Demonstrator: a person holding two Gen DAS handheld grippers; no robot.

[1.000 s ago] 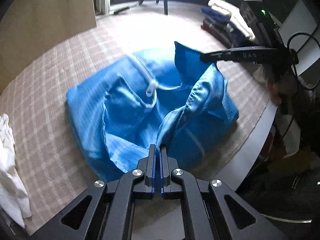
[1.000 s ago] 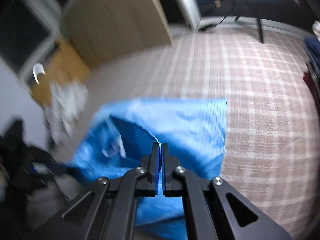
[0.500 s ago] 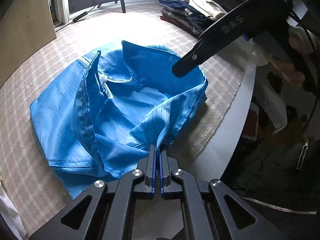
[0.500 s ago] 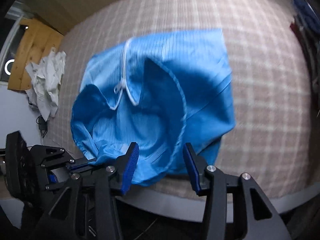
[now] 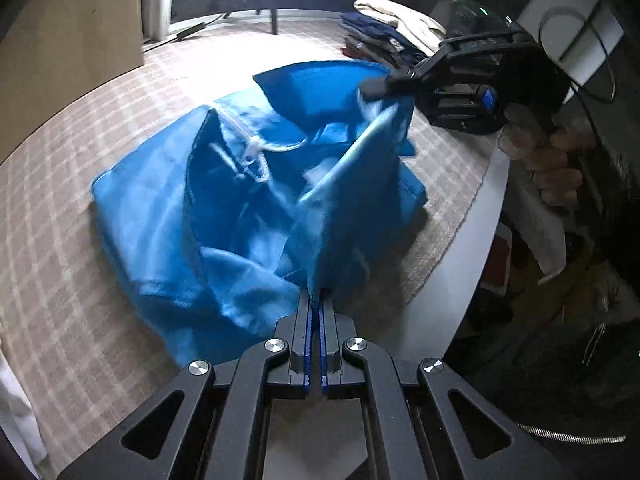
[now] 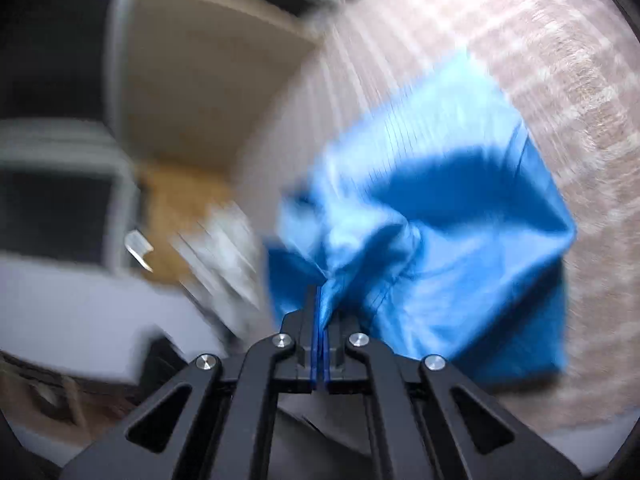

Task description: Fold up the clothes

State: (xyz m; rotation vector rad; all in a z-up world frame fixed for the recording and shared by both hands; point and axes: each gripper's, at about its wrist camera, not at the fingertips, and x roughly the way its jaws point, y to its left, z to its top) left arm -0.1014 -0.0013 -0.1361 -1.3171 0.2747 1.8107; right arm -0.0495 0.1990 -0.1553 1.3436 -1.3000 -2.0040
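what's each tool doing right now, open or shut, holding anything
Left tool: shut on the blue garment, pinching an edge of it.
Right tool: jaws have just closed, shut on a bunched fold of the blue garment.

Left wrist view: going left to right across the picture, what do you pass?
White cloth at the edge → plaid table cover → blue garment → right gripper → hand holding it.

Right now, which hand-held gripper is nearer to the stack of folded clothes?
Right. The right hand-held gripper is just beside the stack of folded clothes; the left hand-held gripper is at the table's near edge.
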